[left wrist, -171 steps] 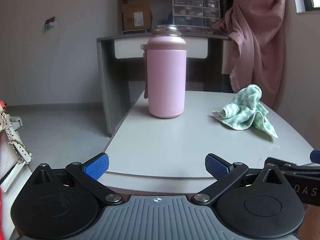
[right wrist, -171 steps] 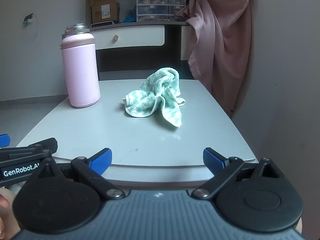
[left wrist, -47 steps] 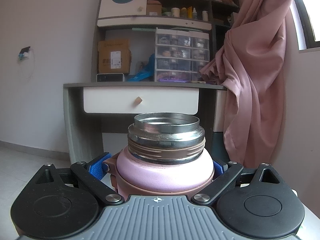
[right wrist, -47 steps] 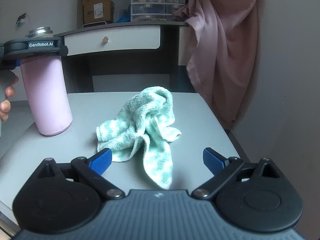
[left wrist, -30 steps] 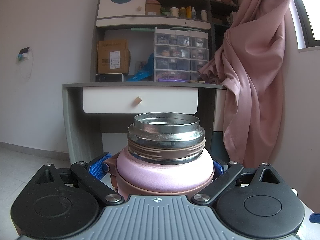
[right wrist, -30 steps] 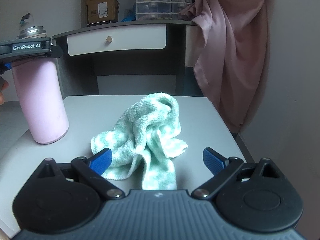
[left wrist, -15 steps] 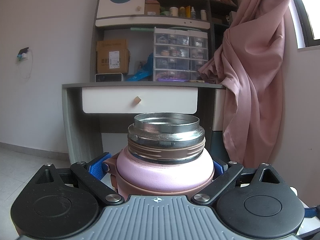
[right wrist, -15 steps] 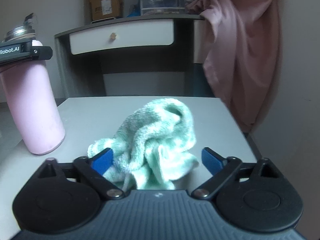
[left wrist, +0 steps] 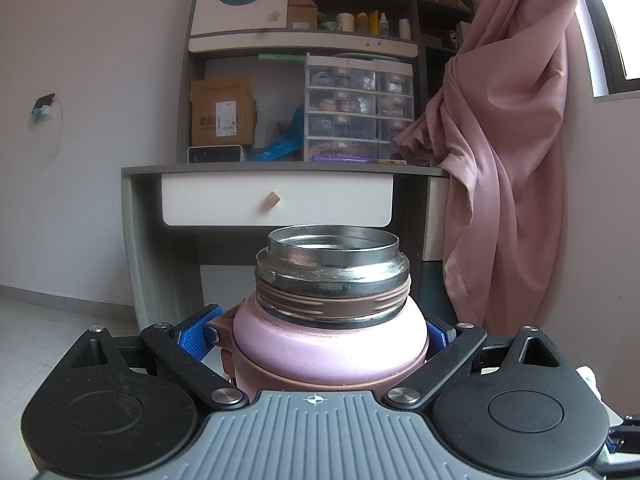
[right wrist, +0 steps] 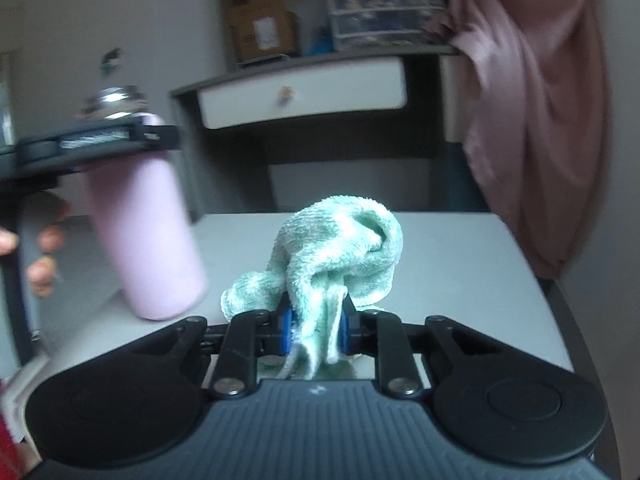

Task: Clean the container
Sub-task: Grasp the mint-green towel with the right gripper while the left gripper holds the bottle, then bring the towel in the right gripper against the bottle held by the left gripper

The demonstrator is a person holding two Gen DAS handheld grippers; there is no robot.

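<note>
Around the shoulder of the tall pink insulated bottle with an open steel mouth [left wrist: 330, 336], the left gripper [left wrist: 316, 332] has its jaws spread wide and pressed in, one blue pad [left wrist: 193, 334] against each side just under the brown threaded collar, so the bottle is clamped. Beside the bottle, toward the pink curtain [right wrist: 532, 112], the right gripper [right wrist: 316, 330] has its jaws drawn nearly together on the mint-green and white terry cloth [right wrist: 340, 256]; the cloth bunches up above the pads and a thin strip hangs below them.

From the left wrist view, the bottle's rim, collar and hinge lug are sharp, but its base and the grey tabletop are hidden behind the gripper body; only a sliver of the cloth shows at the far right edge. The right wrist view, blurred, shows what that one lacks: the whole bottle [right wrist: 144, 224] standing on the grey tabletop [right wrist: 460, 264], tilted in the frame, with the left gripper [right wrist: 100, 136] seen side-on across its neck and the person's fingers [right wrist: 44, 240] behind it.
</note>
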